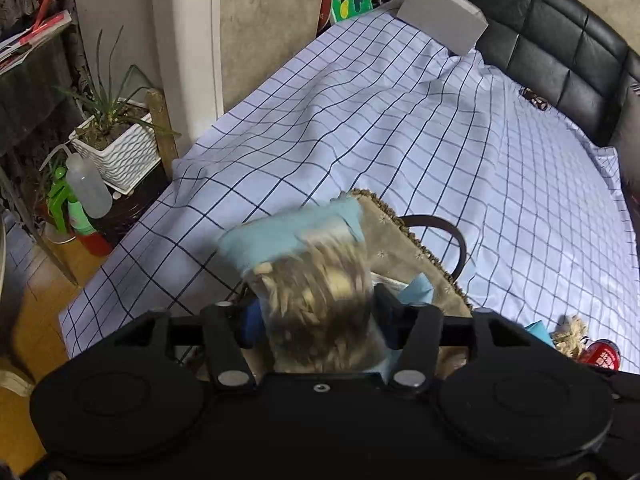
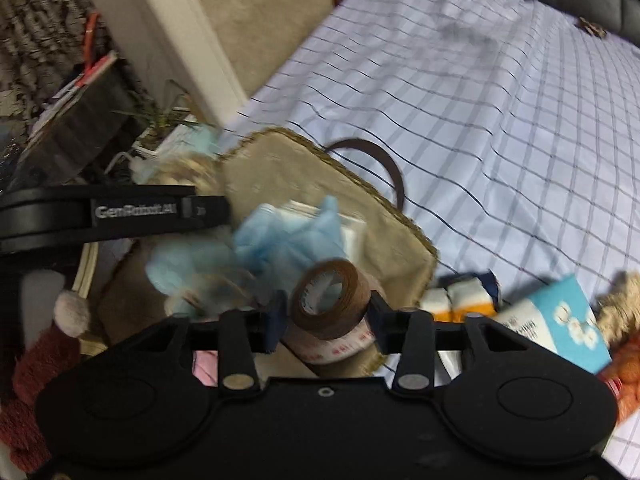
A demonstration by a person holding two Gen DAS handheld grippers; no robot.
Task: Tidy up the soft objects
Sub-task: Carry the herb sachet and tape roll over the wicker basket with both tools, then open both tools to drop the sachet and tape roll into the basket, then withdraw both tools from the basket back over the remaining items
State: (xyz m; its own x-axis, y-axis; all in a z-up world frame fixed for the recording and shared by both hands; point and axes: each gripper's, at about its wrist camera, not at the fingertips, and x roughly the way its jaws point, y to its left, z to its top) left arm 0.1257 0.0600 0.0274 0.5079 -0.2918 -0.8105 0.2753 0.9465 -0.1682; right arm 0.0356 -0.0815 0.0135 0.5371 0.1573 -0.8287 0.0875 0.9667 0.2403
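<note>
A woven basket [image 1: 404,248] with tan lining and a dark handle stands on the checked bed sheet. My left gripper [image 1: 316,320] hangs over it, open, with a blurred plush toy [image 1: 316,280], light blue with shaggy tan fur, loose between its fingers. In the right wrist view the basket [image 2: 304,176] holds a light blue cloth [image 2: 288,236] and a white folded piece. My right gripper [image 2: 328,320] stands open above it, a brown tape roll [image 2: 328,304] between its fingers with a sliver of gap on the left. The left gripper's finger [image 2: 200,210] reaches in from the left.
Left of the bed stand a potted plant [image 1: 120,152] and spray bottles [image 1: 86,188]. A grey box [image 1: 444,20] leans at the black headboard [image 1: 560,40]. Beside the basket lie white-orange socks [image 2: 456,300], a blue pack [image 2: 560,320], a dark red plush [image 2: 44,360] and an orange one [image 2: 624,368].
</note>
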